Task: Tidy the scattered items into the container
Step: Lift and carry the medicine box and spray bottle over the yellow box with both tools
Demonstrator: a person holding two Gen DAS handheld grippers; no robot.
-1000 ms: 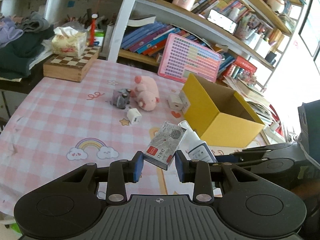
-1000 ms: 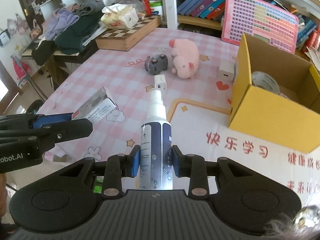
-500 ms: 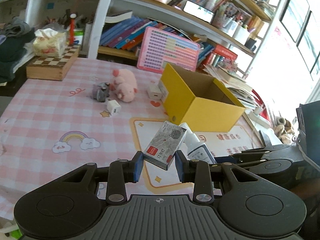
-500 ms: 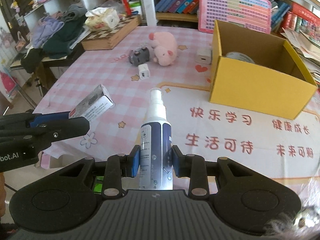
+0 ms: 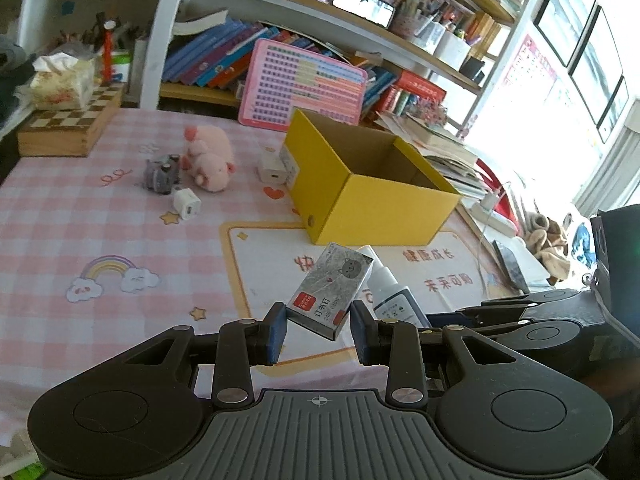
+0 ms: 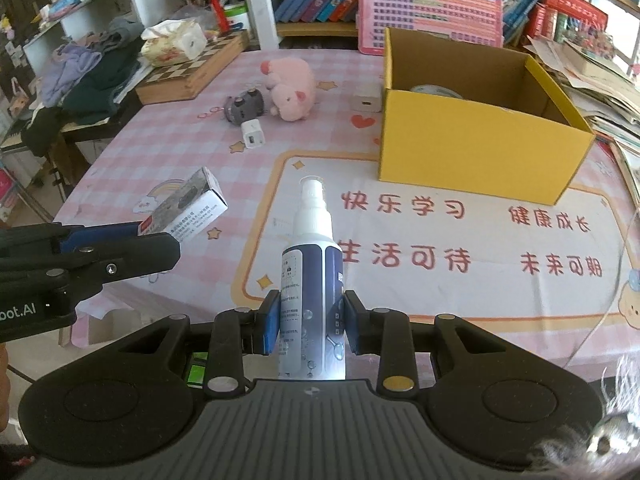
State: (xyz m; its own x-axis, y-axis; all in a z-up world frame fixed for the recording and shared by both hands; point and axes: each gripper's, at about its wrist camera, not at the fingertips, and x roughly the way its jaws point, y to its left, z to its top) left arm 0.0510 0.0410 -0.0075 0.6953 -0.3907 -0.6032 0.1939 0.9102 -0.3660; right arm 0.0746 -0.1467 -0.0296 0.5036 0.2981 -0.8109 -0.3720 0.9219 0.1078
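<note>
My left gripper (image 5: 319, 332) is shut on a small grey staple box (image 5: 330, 291), held tilted above the table. That box (image 6: 188, 207) also shows at the left of the right wrist view. My right gripper (image 6: 311, 326) is shut on a white and dark blue spray bottle (image 6: 312, 276), nozzle pointing away. The open yellow cardboard box (image 5: 372, 194) stands ahead of both grippers, with a roll of tape (image 6: 434, 91) inside. On the pink checked cloth lie a pink plush pig (image 5: 210, 158), a grey toy (image 5: 162, 168), a white charger cube (image 5: 187, 203) and a white adapter (image 5: 272, 170).
A wooden chessboard box (image 5: 70, 128) with a tissue pack (image 5: 60, 80) sits at the far left. A pink chart board (image 5: 302, 80) leans against the bookshelf behind the yellow box. Clothes (image 6: 92, 76) are piled left of the table. Papers and books (image 6: 592, 68) crowd the right edge.
Both grippers have swung right with their loads, so the yellow box now sits nearer the centre ahead. Neither grip has changed.
</note>
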